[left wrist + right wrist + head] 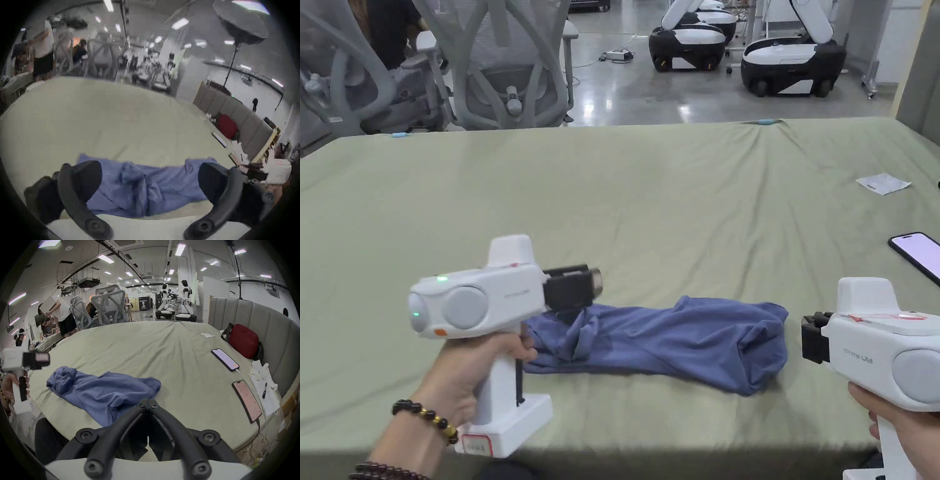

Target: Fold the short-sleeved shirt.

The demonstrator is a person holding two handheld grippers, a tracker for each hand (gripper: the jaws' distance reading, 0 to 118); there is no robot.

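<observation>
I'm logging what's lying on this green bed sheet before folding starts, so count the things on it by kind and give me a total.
Crumpled blue short-sleeved shirt: 1
Smartphones with lit screens: 2
Red soft case: 1
White paper slip: 1
Total: 5
The white items heaped at the sheet's right edge are too jumbled to count.

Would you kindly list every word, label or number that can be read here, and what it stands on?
Nothing can be read with certainty.
Grey print on the housings of the left gripper and right gripper: too small.
Red-edged sticker on the left gripper's base: blurred.
Paper slip: too small.
Screens of the near phone and far phone: too small.
Distant black banner: too small.
</observation>
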